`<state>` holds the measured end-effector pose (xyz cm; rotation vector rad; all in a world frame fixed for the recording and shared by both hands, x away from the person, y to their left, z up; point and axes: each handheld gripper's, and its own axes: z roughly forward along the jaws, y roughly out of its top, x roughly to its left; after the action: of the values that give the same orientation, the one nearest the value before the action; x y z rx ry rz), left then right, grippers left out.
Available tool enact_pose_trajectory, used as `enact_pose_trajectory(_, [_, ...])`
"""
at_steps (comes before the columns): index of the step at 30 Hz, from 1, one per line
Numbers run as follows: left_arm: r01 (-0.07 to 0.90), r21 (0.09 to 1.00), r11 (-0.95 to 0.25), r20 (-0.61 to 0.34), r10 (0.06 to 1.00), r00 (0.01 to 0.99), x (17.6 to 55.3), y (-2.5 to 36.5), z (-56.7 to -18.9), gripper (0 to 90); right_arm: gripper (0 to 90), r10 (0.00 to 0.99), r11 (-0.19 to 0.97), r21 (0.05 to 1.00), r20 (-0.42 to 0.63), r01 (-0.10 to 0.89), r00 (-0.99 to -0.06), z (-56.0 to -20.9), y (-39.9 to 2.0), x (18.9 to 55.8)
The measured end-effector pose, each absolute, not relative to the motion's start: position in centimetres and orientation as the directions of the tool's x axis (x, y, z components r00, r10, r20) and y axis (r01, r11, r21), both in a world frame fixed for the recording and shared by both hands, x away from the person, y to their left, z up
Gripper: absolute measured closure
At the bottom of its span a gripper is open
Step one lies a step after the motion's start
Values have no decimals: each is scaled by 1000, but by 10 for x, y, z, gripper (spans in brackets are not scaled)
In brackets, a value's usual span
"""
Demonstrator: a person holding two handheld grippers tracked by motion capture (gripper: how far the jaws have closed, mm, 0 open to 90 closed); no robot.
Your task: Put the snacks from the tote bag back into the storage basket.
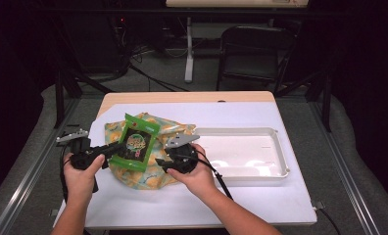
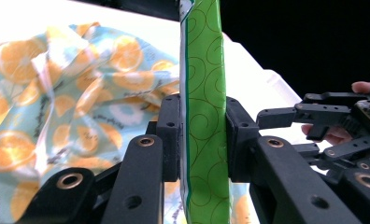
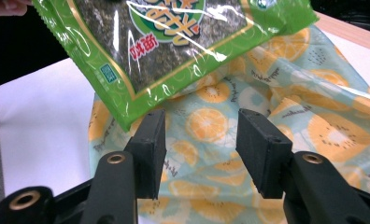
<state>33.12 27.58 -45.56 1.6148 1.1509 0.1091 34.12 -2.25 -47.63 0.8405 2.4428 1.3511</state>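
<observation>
Seaweed snack packet point(image 1: 135, 143): light, crinkly, slippery film | my left tool point(image 2: 204, 140) clamps its edge | my right tool point(image 3: 202, 154) released, jaws apart | regrip along the sealed border.

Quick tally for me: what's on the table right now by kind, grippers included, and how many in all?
Green snack packet: 1, pinched by the left gripper
Orange-print cloth bag: 1
White tray: 1
Grippers: 2, the right gripper with nothing between its jaws
Total: 5
</observation>
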Motion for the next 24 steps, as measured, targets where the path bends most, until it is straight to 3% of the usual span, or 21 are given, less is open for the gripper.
enact_pose_trajectory(24, [533,846,16,-393,694,603,336,219,-431,724,542,607,290,882,130,371,-784,-456,-82,339])
